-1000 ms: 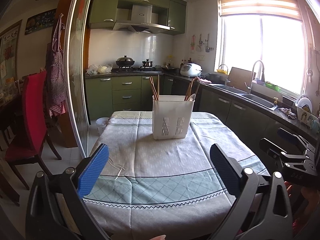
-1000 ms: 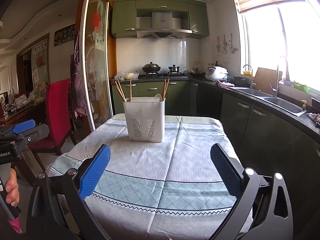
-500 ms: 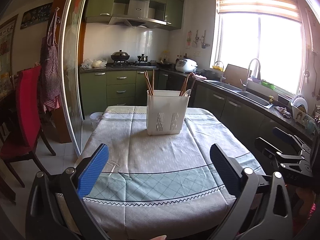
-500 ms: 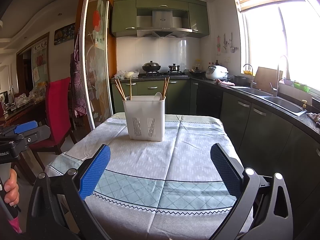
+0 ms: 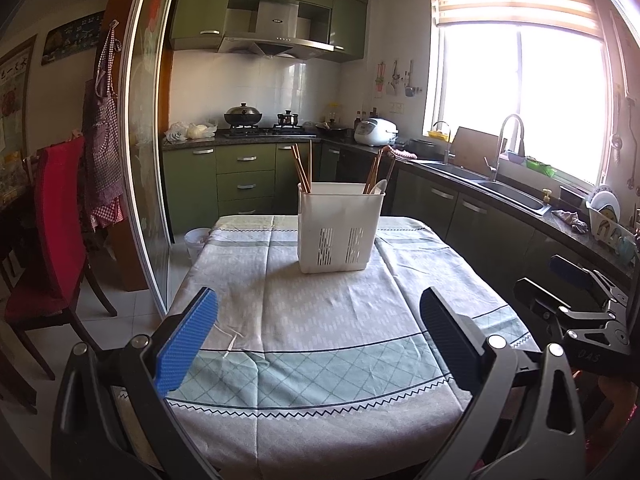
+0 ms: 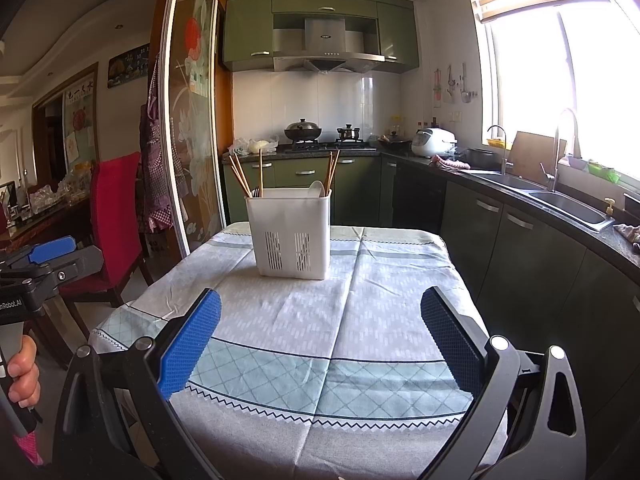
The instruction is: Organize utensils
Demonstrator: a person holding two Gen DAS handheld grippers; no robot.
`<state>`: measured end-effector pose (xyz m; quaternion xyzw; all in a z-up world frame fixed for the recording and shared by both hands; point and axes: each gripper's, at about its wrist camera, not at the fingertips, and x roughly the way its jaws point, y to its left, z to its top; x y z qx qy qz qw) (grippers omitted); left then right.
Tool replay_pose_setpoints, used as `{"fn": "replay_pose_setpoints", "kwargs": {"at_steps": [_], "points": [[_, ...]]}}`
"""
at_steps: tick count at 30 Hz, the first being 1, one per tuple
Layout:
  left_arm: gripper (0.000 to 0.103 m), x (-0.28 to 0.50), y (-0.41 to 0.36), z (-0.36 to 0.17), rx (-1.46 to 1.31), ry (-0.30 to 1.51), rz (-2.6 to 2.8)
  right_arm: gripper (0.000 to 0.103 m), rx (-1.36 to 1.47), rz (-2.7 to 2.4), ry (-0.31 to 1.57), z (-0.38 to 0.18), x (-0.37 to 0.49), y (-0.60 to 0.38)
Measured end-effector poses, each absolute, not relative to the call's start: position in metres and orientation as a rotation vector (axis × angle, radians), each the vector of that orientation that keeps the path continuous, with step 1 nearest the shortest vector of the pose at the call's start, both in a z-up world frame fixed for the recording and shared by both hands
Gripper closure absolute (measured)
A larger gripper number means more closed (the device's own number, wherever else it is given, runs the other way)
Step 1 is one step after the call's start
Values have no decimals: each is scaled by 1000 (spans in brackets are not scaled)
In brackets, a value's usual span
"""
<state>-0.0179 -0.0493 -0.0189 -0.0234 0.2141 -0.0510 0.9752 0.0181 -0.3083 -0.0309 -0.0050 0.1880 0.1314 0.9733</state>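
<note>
A white slotted utensil holder (image 5: 340, 230) stands upright near the far end of the clothed table (image 5: 320, 320); it also shows in the right wrist view (image 6: 290, 234). Wooden chopsticks (image 5: 301, 170) and a white spoon (image 5: 379, 187) stick out of it; in the right wrist view the chopsticks (image 6: 240, 174) and spoon (image 6: 317, 189) show too. My left gripper (image 5: 318, 338) is open and empty over the table's near end. My right gripper (image 6: 320, 340) is open and empty, also at the near end, well short of the holder.
A red chair (image 5: 56, 232) stands left of the table beside a glass sliding door (image 5: 148, 160). Green cabinets, a counter with a sink (image 5: 512, 196) and a stove run along the back and right. The other gripper shows at the right edge (image 5: 576, 300) and the left edge (image 6: 44, 264).
The left gripper's view has shifted slightly, so the holder sits a little lower and more to the left in it. The right gripper has barely moved. Both stay open.
</note>
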Motion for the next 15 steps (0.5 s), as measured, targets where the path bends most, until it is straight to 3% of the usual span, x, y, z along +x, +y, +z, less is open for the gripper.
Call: {"fn": "replay_pose_setpoints", "kwargs": {"at_steps": [15], "points": [[7, -4, -42, -26, -75, 467, -100, 5, -6, 264, 399, -35, 24, -310]]}}
